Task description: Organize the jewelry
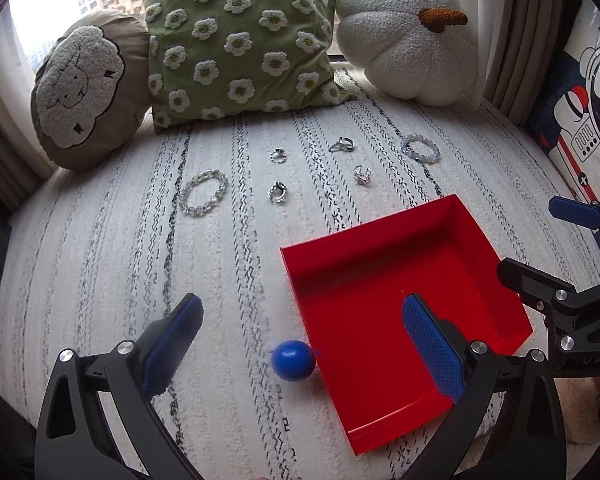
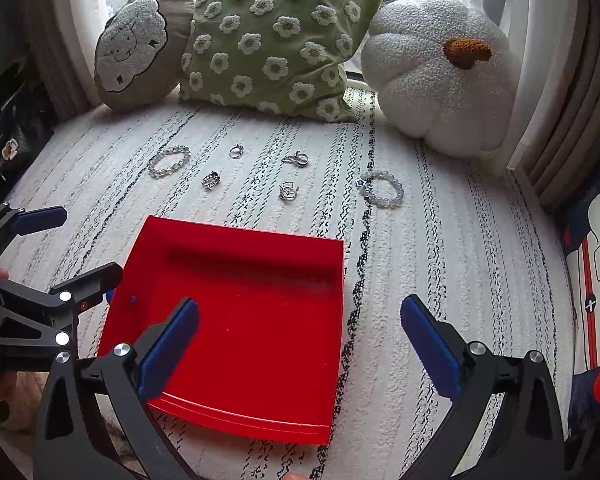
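Note:
A red tray (image 1: 452, 236) (image 2: 236, 236) lies empty on the white patterned cushion, with a blue knob (image 1: 293, 360) on its side. Beyond it lie two beaded bracelets (image 1: 203, 193) (image 1: 420, 148) (image 2: 169, 161) (image 2: 381, 189) and several silver rings (image 1: 278, 192) (image 1: 363, 175) (image 2: 211, 180) (image 2: 289, 191). My left gripper (image 1: 300, 336) is open and empty over the tray's near left corner. My right gripper (image 2: 300, 336) is open and empty over the tray's near right edge. Each gripper shows at the edge of the other's view.
A sheep cushion (image 1: 84, 88), a green flowered pillow (image 1: 240, 36) and a white pumpkin cushion (image 1: 408, 36) line the window at the back. A printed astronaut pillow (image 2: 596, 264) stands at the right.

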A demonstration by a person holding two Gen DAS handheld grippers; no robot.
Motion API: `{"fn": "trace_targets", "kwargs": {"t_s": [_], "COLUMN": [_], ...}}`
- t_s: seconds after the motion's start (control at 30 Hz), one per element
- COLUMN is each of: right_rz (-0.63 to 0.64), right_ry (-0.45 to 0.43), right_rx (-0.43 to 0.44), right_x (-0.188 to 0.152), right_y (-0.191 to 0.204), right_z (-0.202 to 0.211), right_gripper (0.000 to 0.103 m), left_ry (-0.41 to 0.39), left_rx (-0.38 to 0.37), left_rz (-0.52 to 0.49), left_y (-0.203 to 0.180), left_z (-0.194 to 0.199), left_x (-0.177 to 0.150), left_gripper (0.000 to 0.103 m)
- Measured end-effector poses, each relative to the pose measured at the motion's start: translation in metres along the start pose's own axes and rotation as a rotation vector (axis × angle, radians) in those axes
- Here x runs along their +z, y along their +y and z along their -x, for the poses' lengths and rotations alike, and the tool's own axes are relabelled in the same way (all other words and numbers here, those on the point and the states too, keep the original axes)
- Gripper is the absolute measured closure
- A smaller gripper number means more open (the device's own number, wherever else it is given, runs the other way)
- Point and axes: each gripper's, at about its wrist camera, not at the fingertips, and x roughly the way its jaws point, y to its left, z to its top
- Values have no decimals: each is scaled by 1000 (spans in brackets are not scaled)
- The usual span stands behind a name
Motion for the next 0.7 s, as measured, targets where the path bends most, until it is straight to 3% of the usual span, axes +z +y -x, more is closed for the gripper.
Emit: {"fn": "trace_targets", "kwargs": {"t_s": [0.7], "right_rz": [-4], "right_ry": [-7], "right_rx": [11], "right_x": [-2], "right_y": [0], "right_z": [1], "right_gripper": [5], "left_ry": [2], "left_rx": [-5], "left_rz": [-10], "left_y": [-1], "left_z": [-1], "left_x": [-1], "left_gripper": [7]}}
